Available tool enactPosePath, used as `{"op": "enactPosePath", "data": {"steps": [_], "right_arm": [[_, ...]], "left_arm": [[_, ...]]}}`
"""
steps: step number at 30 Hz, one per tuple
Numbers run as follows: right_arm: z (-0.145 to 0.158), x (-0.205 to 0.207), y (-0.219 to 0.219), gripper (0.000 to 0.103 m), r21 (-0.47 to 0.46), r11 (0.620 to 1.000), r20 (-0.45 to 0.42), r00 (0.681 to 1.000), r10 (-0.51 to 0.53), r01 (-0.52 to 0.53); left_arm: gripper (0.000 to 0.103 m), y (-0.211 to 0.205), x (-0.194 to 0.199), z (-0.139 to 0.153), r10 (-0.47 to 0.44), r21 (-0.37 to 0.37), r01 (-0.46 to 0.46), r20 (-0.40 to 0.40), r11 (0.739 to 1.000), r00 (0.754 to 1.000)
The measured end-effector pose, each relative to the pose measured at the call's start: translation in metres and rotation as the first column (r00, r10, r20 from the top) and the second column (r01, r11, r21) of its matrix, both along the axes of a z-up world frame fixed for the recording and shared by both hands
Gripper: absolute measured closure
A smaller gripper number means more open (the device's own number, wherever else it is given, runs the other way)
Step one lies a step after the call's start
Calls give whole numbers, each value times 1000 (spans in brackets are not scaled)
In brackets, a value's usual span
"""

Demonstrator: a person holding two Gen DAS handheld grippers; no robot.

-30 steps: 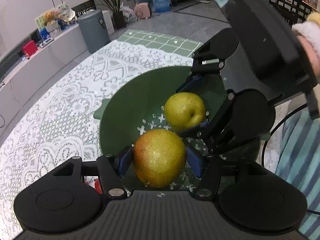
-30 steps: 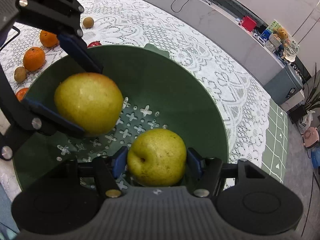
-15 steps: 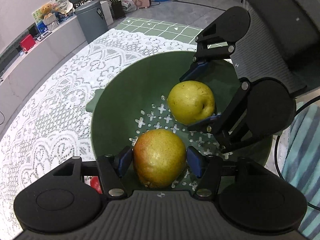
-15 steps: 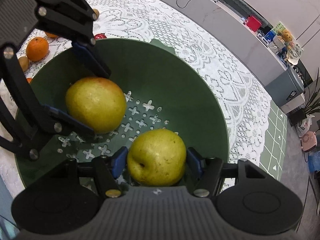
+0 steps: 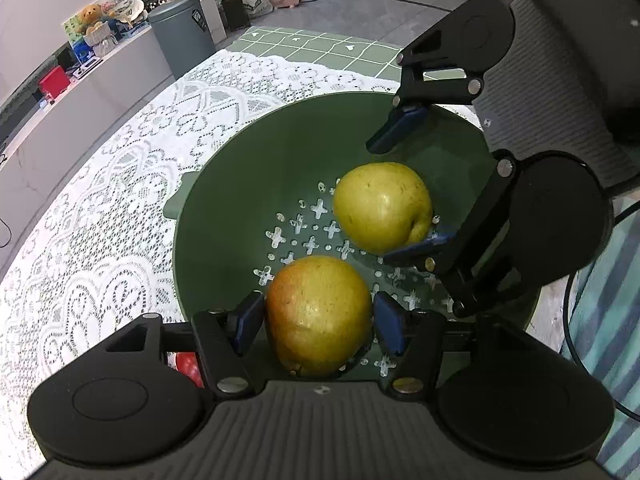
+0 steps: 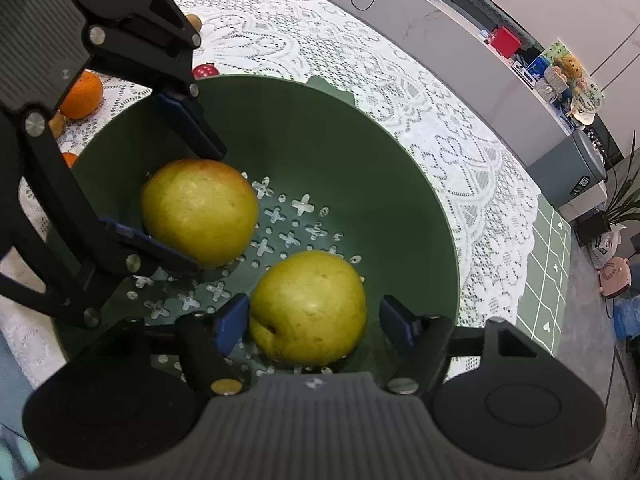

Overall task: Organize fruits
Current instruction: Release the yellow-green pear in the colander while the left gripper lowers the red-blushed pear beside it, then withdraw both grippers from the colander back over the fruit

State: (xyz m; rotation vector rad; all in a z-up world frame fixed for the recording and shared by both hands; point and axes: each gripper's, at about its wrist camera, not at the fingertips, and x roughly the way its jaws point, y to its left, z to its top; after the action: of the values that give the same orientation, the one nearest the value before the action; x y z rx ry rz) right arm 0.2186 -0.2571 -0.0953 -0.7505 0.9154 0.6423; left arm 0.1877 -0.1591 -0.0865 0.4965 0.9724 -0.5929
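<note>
A green perforated bowl (image 5: 248, 168) stands on the lace tablecloth. A reddish-yellow pear (image 5: 318, 314) lies on its floor between the blue pads of my left gripper (image 5: 318, 322), which has opened a little with small gaps at each side. A yellow-green pear (image 6: 308, 308) lies beside it, between the pads of my right gripper (image 6: 314, 322), which is open with a clear gap on the right. Each view shows the other gripper: the right gripper (image 5: 408, 188) and the left gripper (image 6: 172, 184), jaws around its pear (image 6: 200, 212).
Oranges (image 6: 82, 94), a small red fruit (image 6: 206, 70) and small brown fruits (image 6: 194, 20) lie on the lace cloth (image 6: 360, 60) left of the bowl. A red fruit (image 5: 188, 364) shows under my left gripper. A striped cloth (image 5: 604, 320) lies at the right.
Both grippers have lowered the pears onto the bowl floor and their jaws have widened, letting go. The right jaws opened more than the left.
</note>
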Motion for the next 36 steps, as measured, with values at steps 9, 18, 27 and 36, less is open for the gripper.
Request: {"op": "enactPosePath", "data": {"steps": [9, 18, 27, 36], "right_arm": [[19, -10, 0, 24, -3, 1000, 5, 1000, -16, 16], [45, -29, -6, 24, 142, 982, -2, 992, -126, 125], [61, -65, 2, 24, 399, 836, -42, 918, -393, 376], [58, -106, 34, 25, 522, 716, -103, 867, -487, 464]], "left_arm": [[33, 9, -7, 21, 21, -68, -20, 18, 998, 1000], [32, 25, -32, 58, 51, -110, -38, 114, 993, 992], [32, 65, -62, 90, 162, -216, -123, 175, 969, 971], [32, 108, -92, 98, 291, -284, -231, 191, 931, 937]]}}
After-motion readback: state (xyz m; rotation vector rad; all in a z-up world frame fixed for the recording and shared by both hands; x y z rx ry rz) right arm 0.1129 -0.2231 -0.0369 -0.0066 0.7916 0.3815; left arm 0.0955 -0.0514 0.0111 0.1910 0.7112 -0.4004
